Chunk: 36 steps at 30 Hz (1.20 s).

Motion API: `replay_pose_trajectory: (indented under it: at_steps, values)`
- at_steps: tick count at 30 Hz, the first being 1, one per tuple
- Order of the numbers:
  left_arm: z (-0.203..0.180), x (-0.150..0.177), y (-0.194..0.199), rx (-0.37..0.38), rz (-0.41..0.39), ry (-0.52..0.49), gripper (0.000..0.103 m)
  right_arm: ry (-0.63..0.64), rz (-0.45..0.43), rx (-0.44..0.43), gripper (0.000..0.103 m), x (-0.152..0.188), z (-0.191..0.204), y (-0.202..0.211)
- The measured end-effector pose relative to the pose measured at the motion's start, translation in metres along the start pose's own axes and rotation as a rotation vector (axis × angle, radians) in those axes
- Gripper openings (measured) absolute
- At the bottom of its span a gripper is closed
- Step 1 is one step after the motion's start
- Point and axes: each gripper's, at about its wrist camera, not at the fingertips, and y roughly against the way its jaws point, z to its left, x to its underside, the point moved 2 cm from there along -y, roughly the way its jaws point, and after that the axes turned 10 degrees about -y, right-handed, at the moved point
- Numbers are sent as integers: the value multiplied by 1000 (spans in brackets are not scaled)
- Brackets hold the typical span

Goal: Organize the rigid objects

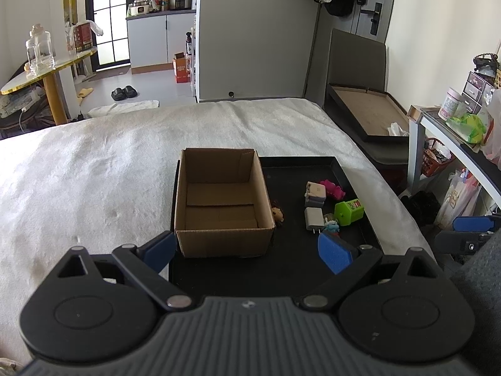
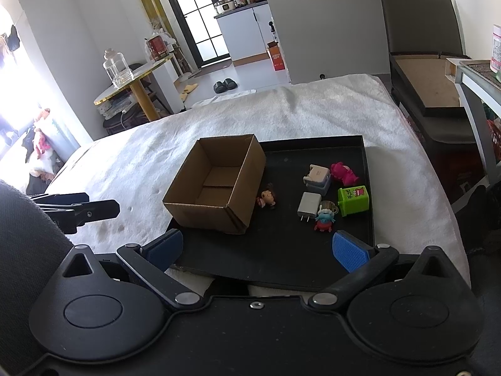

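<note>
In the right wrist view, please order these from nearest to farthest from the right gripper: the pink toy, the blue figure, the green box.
Measured from the right gripper:
1. Blue figure, just ahead of the right finger.
2. Green box, farther back, by the tray's right edge.
3. Pink toy, farthest back.

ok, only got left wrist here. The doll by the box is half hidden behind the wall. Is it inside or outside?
Observer: Outside. The right wrist view shows the doll lying on the black tray, beside the cardboard box.
Operator: Right gripper state? I only see its edge.
Observer: The right gripper is open, with nothing between its fingers, near the tray's front edge.
Operator: What's half hidden next to the white charger?
Observer: A small blue figure, fully visible from the right wrist, standing on the tray.
</note>
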Motion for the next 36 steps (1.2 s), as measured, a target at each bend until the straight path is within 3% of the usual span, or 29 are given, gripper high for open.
replay_pose_trajectory:
  at_steps: [36]
  values:
    - [22, 3, -82, -78, 24, 58, 96, -87, -47, 63, 103, -11, -58, -55]
